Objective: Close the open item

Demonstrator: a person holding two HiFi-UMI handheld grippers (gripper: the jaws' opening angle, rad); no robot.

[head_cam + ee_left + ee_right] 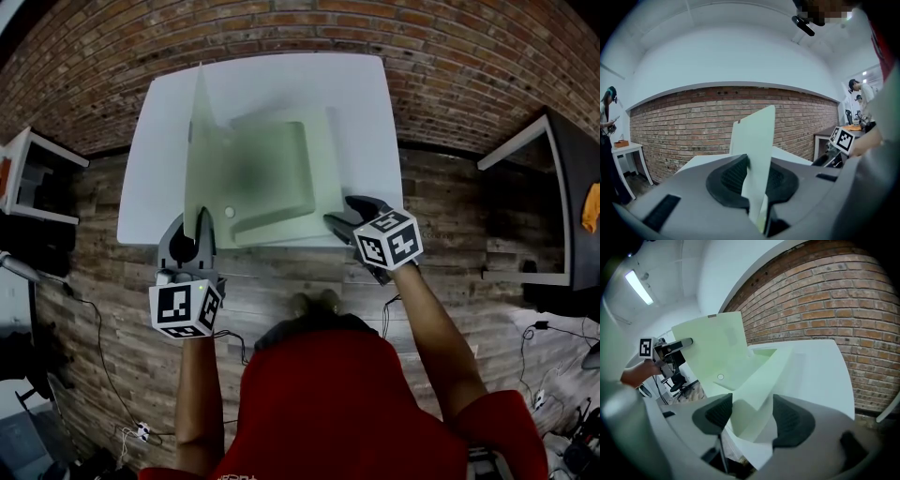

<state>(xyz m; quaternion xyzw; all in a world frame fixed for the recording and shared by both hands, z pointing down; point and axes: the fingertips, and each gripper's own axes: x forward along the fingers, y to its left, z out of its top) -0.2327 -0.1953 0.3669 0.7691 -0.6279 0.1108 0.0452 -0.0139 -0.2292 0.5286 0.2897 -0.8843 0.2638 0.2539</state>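
A pale green folder (272, 178) lies open on the white table (356, 84). Its left cover (199, 141) stands upright along the left edge. My left gripper (195, 220) is shut on the near edge of that cover; in the left gripper view the thin sheet (757, 145) runs between the dark pads (729, 178). At the folder's near right corner my right gripper (349, 214) stands open. In the right gripper view that folded corner (754, 394) sits between the jaws, which stand apart from it. A small white snap button (720, 377) shows on the inner face.
A brick wall (300, 28) runs behind the table. A white side table (28, 178) stands at the left, a dark desk (562, 178) at the right. Cables (103, 356) trail over the wooden floor. A person (607, 136) stands far left.
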